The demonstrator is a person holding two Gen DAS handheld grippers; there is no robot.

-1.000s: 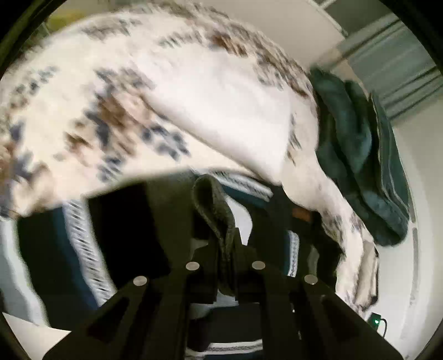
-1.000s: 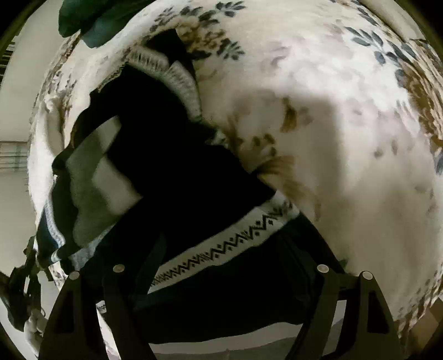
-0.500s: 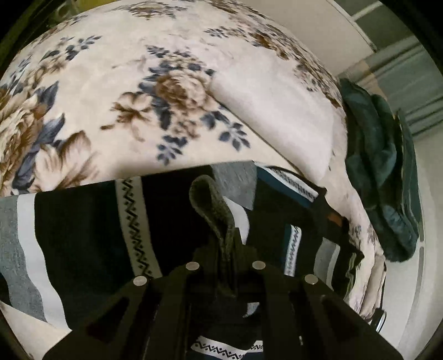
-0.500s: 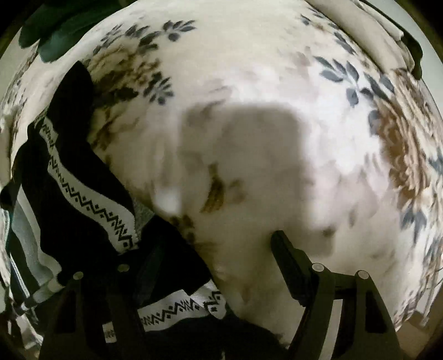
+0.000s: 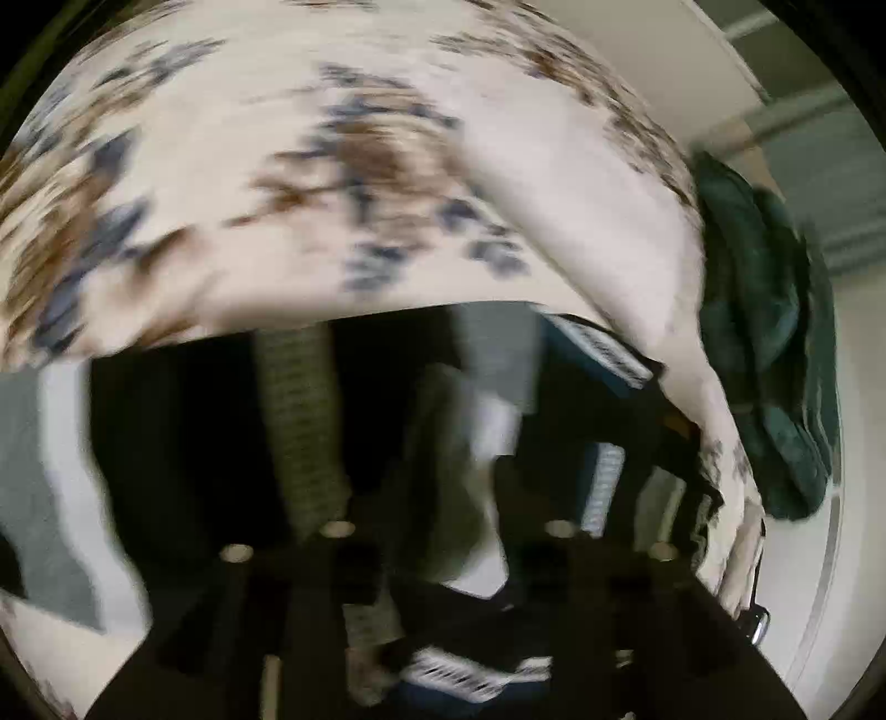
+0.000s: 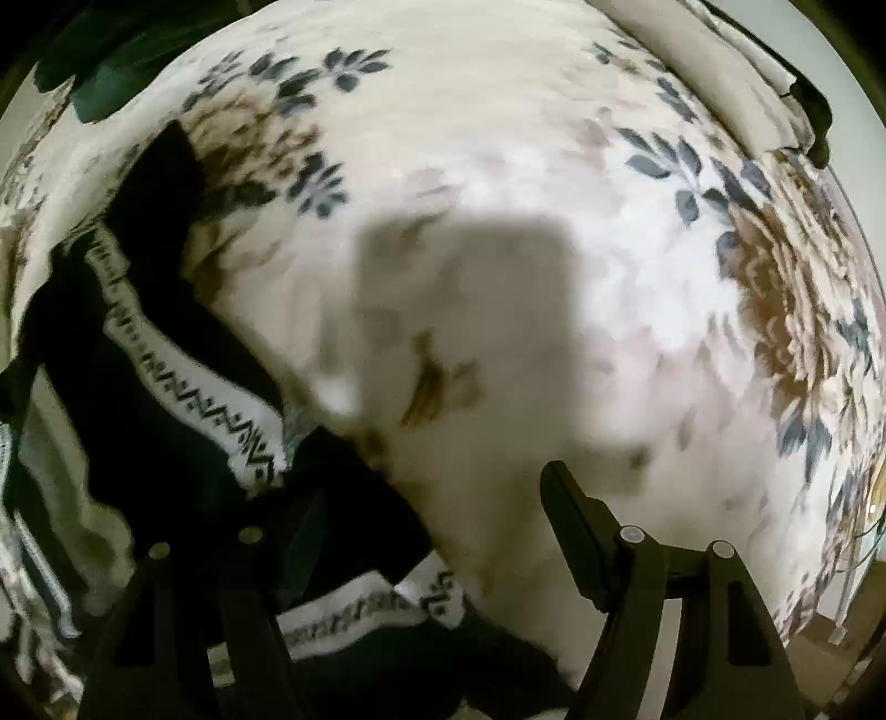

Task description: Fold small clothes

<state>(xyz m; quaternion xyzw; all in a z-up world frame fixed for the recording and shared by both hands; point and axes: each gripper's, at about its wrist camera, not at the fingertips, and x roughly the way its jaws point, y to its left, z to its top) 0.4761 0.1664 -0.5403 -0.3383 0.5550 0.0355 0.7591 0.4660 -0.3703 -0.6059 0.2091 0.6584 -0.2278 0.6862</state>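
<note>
A small dark sweater (image 5: 183, 443) with white zigzag bands and grey stripes lies on a floral blanket (image 5: 343, 166). The left wrist view is blurred. My left gripper (image 5: 448, 531) hangs over the sweater with its fingers apart, and a grey-green fold of the cloth (image 5: 443, 487) shows between them. In the right wrist view the sweater (image 6: 166, 387) lies at the left. My right gripper (image 6: 421, 509) is open and empty, its left finger over the sweater's edge and its right finger (image 6: 576, 520) over bare blanket (image 6: 554, 166).
A dark green garment (image 5: 764, 332) lies bunched at the blanket's right edge, and shows at the top left of the right wrist view (image 6: 111, 50). A pale wall and floor lie beyond the bed edge (image 5: 797, 581). The gripper's shadow (image 6: 465, 310) falls on the blanket.
My left gripper's fingers have spread apart from the pinched fold, and its view has blurred with motion. My right gripper, open since half a second ago, has barely moved.
</note>
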